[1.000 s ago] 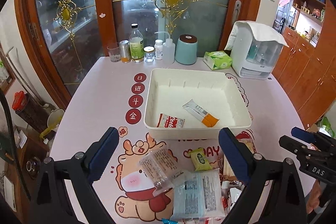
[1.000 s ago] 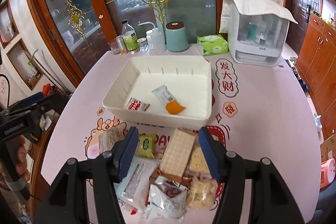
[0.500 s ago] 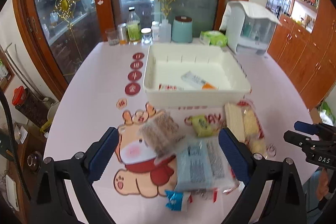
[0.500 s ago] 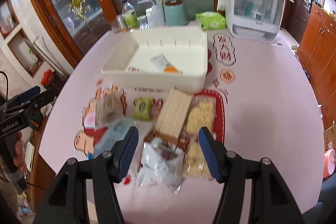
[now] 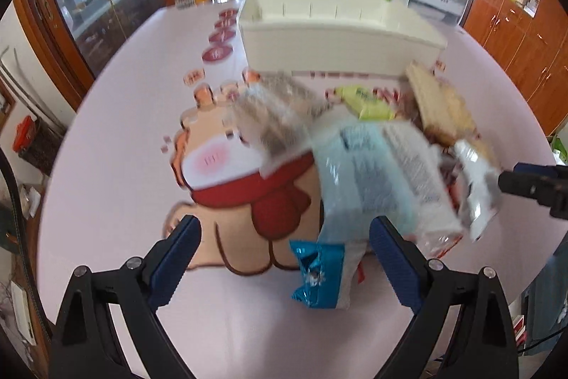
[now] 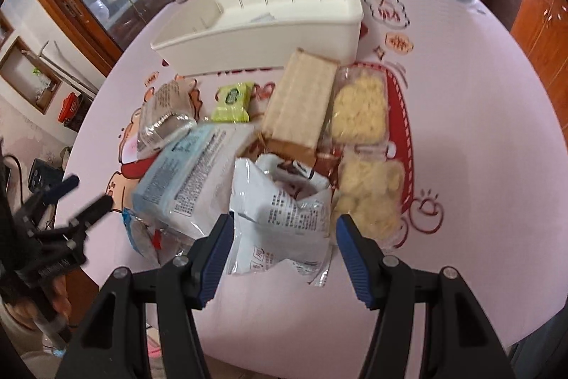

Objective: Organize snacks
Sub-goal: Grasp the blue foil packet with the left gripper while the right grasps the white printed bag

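Right gripper [image 6: 284,251] gapes around white snack bag [image 6: 280,208].

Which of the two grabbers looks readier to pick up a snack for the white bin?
Probably the right. The right gripper stands open with the crumpled white foil snack bag already between its fingers. The left gripper is open too, but only the small shiny blue packet lies off-centre between its fingers.
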### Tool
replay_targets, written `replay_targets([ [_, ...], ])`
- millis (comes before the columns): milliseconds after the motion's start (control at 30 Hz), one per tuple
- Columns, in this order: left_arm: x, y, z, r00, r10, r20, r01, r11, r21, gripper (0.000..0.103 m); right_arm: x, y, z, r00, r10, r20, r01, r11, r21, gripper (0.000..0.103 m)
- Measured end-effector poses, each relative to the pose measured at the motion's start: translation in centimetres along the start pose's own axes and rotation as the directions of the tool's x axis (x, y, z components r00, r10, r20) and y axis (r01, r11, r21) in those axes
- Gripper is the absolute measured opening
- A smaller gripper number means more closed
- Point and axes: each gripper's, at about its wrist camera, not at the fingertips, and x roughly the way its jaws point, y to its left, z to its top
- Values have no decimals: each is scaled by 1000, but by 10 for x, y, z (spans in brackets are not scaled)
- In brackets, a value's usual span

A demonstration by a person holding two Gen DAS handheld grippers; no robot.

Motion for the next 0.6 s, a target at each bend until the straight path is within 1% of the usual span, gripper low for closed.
replay_targets([
  [167,21,1,-18,999,-26,-30,25,999,-31,95,15,3,-5,1000,-21,-22,21,1000,-4,60],
  [300,29,-2,-23,998,-50,-43,48,998,-37,95,25,2,-9,999,-23,-44,23,1000,9,60],
  [400,30,-4,-27,996,-73,-59,71,997,-32,95,28,2,-11,998,-37,-42,38,999,10,62],
  [533,27,-3,-30,994,-76,-76,75,997,-16,95,30,1,-13,999,-36,-38,37,999,20,64],
  [600,30,0,-35,993,-60,-101,58,998,-24,95,32,1,-13,999,-40,-37,41,999,23,65],
])
